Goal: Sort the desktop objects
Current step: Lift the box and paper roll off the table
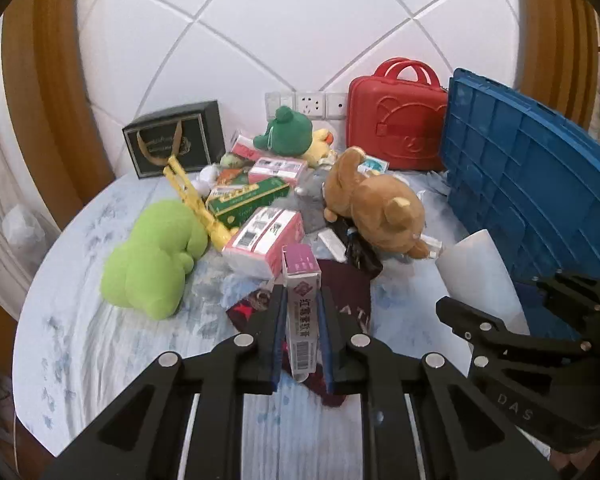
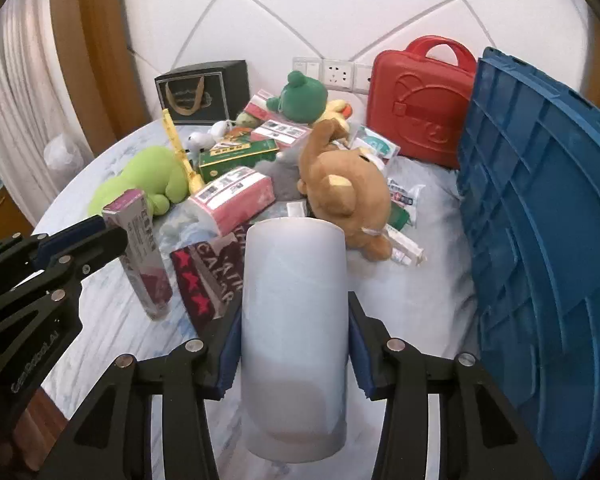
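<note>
Both tools grip: left tool (image 1: 302,316) box (image 1: 301,312); right tool (image 2: 296,344) cup (image 2: 296,320); crate (image 2: 540,208) rightward.

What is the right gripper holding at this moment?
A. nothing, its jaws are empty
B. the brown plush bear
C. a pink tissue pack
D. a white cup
D: in the right wrist view the right gripper has its blue pads pressed on both sides of the white cup, while the brown bear and the tissue pack lie on the table behind it.
</note>
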`<state>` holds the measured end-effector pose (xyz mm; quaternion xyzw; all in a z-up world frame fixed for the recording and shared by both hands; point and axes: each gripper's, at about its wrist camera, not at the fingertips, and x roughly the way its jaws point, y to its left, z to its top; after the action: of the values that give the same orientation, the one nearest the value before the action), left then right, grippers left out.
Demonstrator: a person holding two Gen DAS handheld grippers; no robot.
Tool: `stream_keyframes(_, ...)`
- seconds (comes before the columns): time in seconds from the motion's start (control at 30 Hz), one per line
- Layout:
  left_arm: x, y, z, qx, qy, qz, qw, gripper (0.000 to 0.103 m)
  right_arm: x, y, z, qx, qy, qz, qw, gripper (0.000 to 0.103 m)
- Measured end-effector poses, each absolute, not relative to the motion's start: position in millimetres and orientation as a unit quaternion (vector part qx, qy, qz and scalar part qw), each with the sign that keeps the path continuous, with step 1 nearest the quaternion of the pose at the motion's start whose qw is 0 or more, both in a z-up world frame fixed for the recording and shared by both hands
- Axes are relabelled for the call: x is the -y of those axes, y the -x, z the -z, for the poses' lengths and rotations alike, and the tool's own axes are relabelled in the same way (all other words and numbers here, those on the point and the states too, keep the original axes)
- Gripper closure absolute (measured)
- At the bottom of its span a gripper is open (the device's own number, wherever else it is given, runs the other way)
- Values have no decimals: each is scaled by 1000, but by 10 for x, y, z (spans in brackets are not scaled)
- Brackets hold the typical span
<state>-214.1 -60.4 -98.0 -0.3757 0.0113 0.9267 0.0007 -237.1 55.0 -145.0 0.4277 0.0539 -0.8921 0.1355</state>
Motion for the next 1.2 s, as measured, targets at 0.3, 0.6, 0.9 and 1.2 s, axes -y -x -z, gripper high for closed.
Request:
stream_keyframes(0.3, 937, 2227, 1804, 14, 464, -885, -9, 88, -384, 2355, 1994, -51, -486, 860, 146, 57)
stream_keyframes(0.6, 990, 2342, 1945, 16, 456, -890, -14, 100, -299, 2515, 2339, -51, -508, 846, 157, 57)
stream_keyframes(0.9, 964, 2316, 1679, 5, 440, -898, 4, 100, -290, 2590, 2130, -56, -489, 856, 160, 57)
stream_keyframes(1.2, 1085, 2374, 2255, 34, 498, -867, -7, 52, -256, 2611, 2502, -55, -521, 836, 163, 57)
